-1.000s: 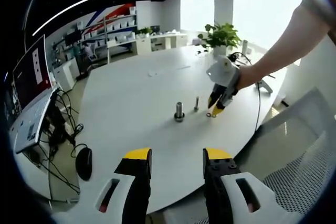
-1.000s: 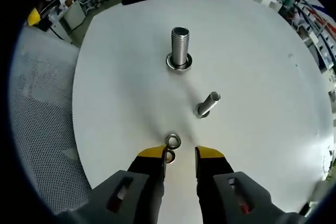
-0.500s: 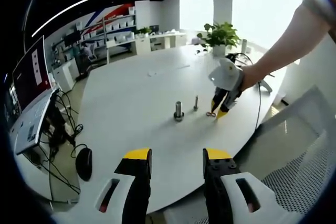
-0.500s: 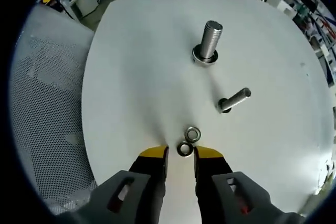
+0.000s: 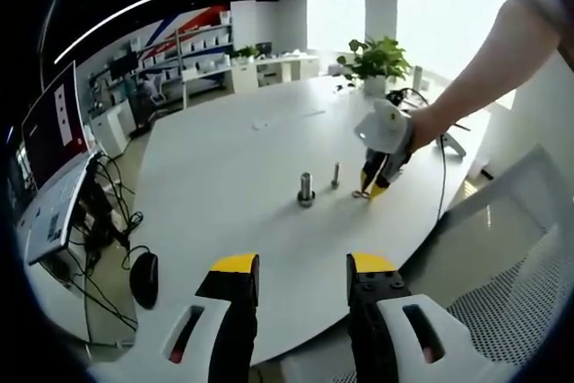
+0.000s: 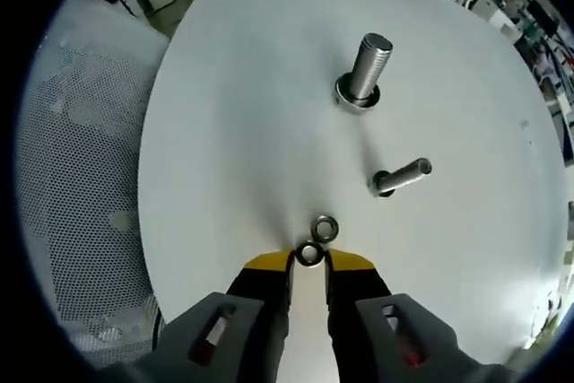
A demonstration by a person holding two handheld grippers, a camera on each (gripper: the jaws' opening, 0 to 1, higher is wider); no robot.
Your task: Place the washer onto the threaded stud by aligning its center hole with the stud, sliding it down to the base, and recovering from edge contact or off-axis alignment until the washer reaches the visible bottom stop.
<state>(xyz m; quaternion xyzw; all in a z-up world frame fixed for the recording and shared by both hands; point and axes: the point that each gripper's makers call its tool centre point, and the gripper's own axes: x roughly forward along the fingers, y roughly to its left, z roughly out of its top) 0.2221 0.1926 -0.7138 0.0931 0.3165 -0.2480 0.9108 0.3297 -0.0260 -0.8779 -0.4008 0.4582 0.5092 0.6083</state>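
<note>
Washer (image 6: 310, 254) lies flat between right gripper (image 6: 309, 262) tips; stud (image 6: 368, 69) upright.

A small steel washer (image 6: 310, 254) sits between the right gripper's (image 6: 309, 261) yellow fingertips. A second washer (image 6: 325, 227) lies flat just beyond. The thick threaded stud (image 6: 366, 70) stands upright, well apart.
</note>
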